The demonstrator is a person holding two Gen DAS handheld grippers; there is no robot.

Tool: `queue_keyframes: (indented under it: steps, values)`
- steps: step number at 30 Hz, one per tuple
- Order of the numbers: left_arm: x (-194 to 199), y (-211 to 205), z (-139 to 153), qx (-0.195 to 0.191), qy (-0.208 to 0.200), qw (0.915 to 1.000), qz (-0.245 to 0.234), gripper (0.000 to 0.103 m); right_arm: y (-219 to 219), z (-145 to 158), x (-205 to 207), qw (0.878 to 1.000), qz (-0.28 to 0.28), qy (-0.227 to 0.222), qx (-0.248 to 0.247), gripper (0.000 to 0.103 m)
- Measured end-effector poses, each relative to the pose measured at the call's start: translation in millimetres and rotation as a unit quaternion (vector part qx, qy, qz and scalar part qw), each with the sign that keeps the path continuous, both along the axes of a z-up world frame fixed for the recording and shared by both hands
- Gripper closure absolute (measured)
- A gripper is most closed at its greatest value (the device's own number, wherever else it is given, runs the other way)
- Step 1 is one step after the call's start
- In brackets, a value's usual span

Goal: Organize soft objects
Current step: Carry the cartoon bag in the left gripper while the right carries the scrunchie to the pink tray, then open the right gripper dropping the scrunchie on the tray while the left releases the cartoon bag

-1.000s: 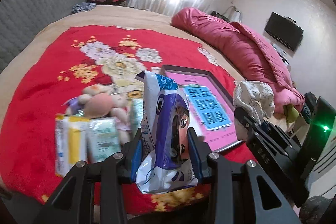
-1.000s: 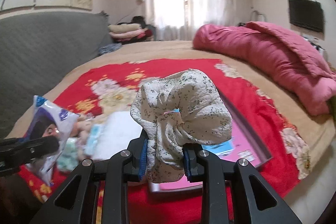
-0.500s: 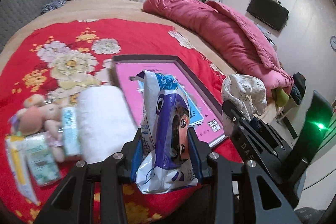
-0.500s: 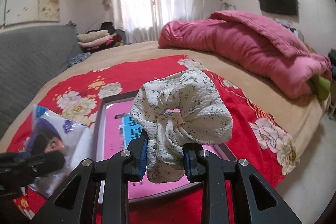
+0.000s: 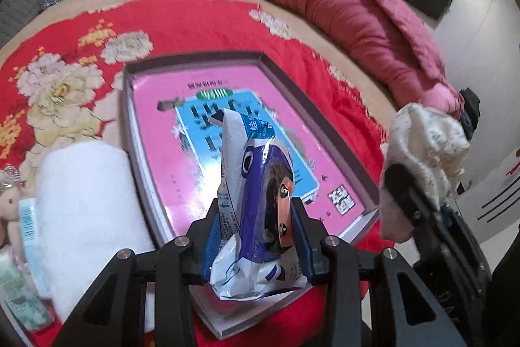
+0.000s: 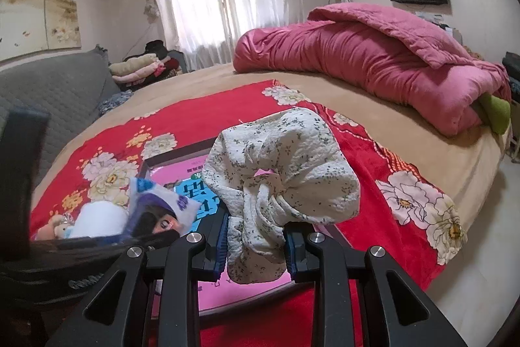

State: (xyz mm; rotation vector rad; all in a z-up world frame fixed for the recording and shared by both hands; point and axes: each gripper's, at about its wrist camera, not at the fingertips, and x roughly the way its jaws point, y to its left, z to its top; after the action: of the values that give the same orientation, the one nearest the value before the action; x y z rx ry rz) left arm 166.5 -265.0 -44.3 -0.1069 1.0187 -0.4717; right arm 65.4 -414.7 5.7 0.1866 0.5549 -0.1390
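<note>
Above the tray [image 5: 328,132], the left gripper [image 5: 256,236] is clamped on a blue-and-white packet [image 5: 256,184]; both blue pads press the packet's sides, and the packet stands upright between them. To its right, the right gripper [image 6: 256,246] is clamped on a floral cloth bundle [image 6: 279,181], which bulges above the fingers. The tray, dark-rimmed with a pink liner, lies on a red floral blanket [image 5: 195,21]. Just left of the tray lies a white roll [image 5: 84,210], with a doll [image 5: 9,204] and small packs [image 5: 22,298] beyond it. A pink quilt [image 6: 373,60] lies at the bed's far side.
</note>
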Motion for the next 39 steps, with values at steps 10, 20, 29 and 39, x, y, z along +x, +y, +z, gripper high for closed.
queue_keyframes:
  steps: [10,20,29,39]
  values:
    - [-2.9,-7.2,-12.5,0.005,0.017,0.9994,-0.028,0.063,-14.2,-24.0,33.1,0.997,0.015,0.073,0.030,0.073]
    - [-1.8,-9.1,-14.7,0.015,0.015,0.9990,-0.039,0.062,-19.7,-42.9,49.3,0.992,0.010,0.121,0.046,0.066]
    - [2.7,-12.3,-17.0,0.020,0.016,0.9990,-0.036,0.062,-25.9,-43.5,45.3,0.992,-0.015,0.118,0.053,0.046]
    - [7.2,-20.5,-23.0,0.042,0.016,0.9983,-0.036,0.059,-31.8,-23.7,19.1,0.997,-0.045,0.046,0.049,0.034]
